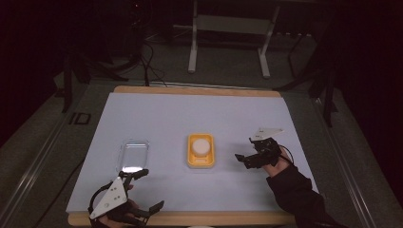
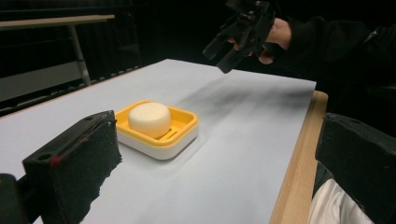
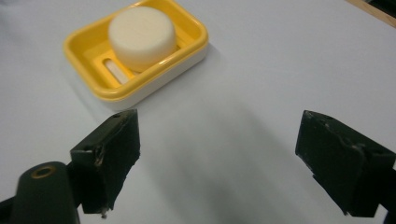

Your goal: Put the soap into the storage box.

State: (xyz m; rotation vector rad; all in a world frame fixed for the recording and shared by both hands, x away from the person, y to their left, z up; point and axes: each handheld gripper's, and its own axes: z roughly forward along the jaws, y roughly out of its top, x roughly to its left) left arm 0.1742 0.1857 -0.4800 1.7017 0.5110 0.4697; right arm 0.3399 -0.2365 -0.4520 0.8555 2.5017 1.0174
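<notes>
Right gripper [image 1: 245, 153]: jaws spread wide, empty, held just right of the yellow soap dish [image 1: 201, 151], apart from it. Left gripper [image 1: 144, 189]: jaws wide, empty, at the table's near wooden edge [image 1: 190, 218]. A round white soap [image 1: 201, 146] sits in the dish, mid-table. A clear lid [image 1: 133, 155] lies left of the dish, just beyond the left gripper. Bare white sheet [image 1: 199, 114] surrounds all.

no text, labels or numbers legible
</notes>
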